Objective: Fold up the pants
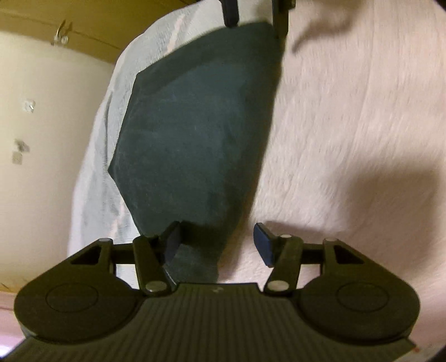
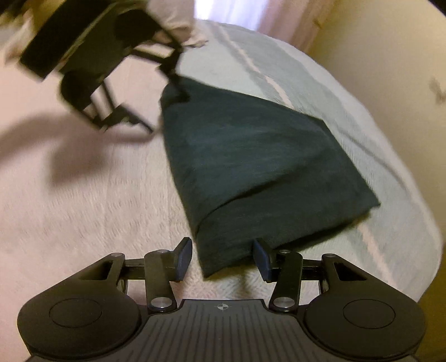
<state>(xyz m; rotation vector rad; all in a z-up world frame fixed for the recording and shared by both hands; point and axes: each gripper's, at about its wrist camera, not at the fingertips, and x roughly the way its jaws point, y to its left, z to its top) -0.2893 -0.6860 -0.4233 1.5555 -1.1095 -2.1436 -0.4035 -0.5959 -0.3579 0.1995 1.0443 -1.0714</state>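
Observation:
Dark teal pants lie folded into a thick rectangle on the bed, partly on a pale striped blanket. My left gripper is open at one end of the pants, with a corner of the cloth lying between its fingers. At the opposite end my right gripper is also open, and the near corner of the pants sits between its fingers. Each gripper shows in the other's view: the right gripper at the top edge, the left gripper blurred at the upper left.
A pinkish-white textured bedcover spreads beside the pants. The pale green striped blanket runs along the bed's edge next to a cream wall. A bright window with a curtain is behind the bed.

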